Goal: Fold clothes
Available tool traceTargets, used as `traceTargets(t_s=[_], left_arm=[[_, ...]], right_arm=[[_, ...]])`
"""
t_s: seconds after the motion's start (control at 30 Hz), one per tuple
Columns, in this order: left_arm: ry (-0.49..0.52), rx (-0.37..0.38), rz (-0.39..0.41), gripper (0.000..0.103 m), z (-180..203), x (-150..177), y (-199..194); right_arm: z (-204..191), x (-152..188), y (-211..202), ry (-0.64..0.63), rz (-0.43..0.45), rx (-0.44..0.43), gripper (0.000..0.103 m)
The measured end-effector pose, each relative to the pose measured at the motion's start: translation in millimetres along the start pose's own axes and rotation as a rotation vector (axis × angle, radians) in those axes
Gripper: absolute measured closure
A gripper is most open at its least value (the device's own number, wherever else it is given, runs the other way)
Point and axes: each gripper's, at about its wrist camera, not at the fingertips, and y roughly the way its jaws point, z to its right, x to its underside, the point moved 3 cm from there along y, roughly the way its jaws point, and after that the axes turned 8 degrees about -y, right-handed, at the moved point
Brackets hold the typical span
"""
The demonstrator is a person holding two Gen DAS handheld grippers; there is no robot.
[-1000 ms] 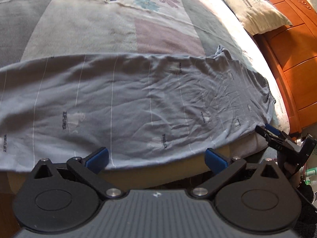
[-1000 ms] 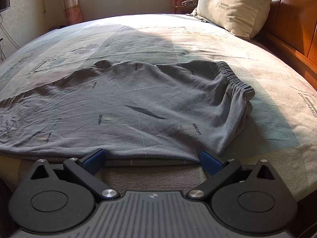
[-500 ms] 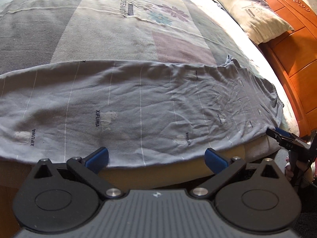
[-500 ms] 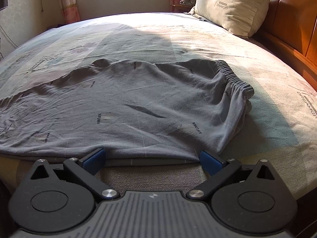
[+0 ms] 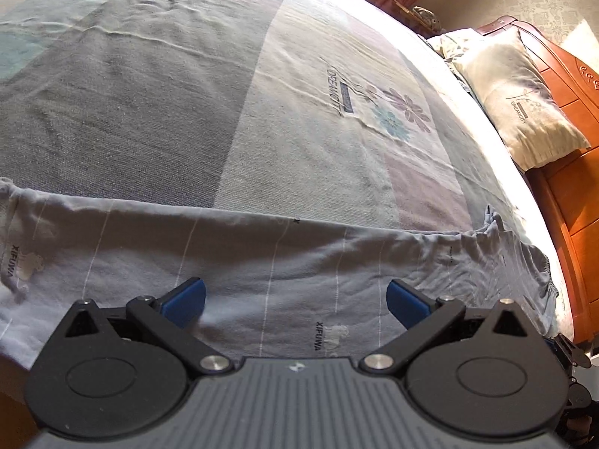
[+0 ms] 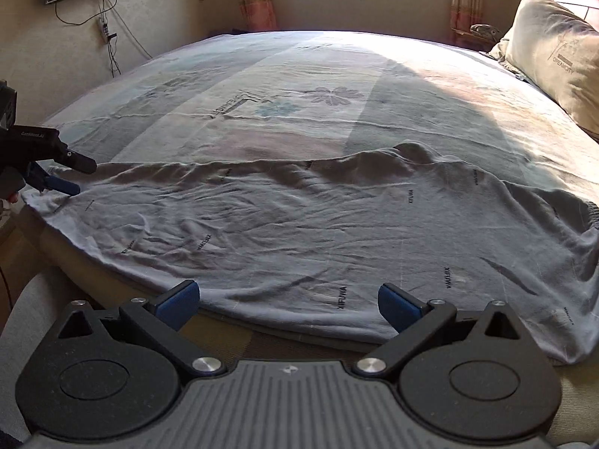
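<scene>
The grey trousers lie flat along the bed's near edge. Left gripper and right gripper both gape, holding nothing; each should pinch the near hem cleanly, then carry it evenly across

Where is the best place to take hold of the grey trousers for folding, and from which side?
Probably the near edge of the grey trousers, which overhangs the bed's edge. The open right claw can come in low from the front, one finger above and one below that free hem.
</scene>
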Motion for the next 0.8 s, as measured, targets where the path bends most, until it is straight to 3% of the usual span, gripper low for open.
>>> traceTargets(t_s=[0.1, 0.13, 0.33, 0.47, 0.53, 0.63, 0.8], left_arm=[[-0.020, -0.128, 0.069, 0.001, -10, -8, -16], [-0.013, -0.126, 0.082, 0.001, -10, -8, -22], [0.107, 0.056, 0.046, 0.001, 23, 18, -33], [0.139, -0.030, 0.047, 0.001, 19, 32, -19], [0.059, -0.139, 0.044, 0.001, -5, 35, -14], [-0.029, -0.060, 0.065, 0.001, -20, 36, -34], [0.018, -0.090, 0.186, 0.001, -21, 22, -58]], right_arm=[[-10, 8, 15, -0.020, -0.055, -0.001, 0.000], [-11, 11, 16, -0.035, -0.047, 0.010, 0.000], [-18, 17, 18, -0.089, -0.043, 0.051, 0.000], [-20, 17, 19, -0.101, -0.047, 0.064, 0.000], [-21, 18, 19, -0.114, -0.047, 0.068, 0.000], [-22, 19, 17, -0.124, -0.055, 0.069, 0.000], [-21, 7, 11, -0.085, -0.070, 0.050, 0.000]])
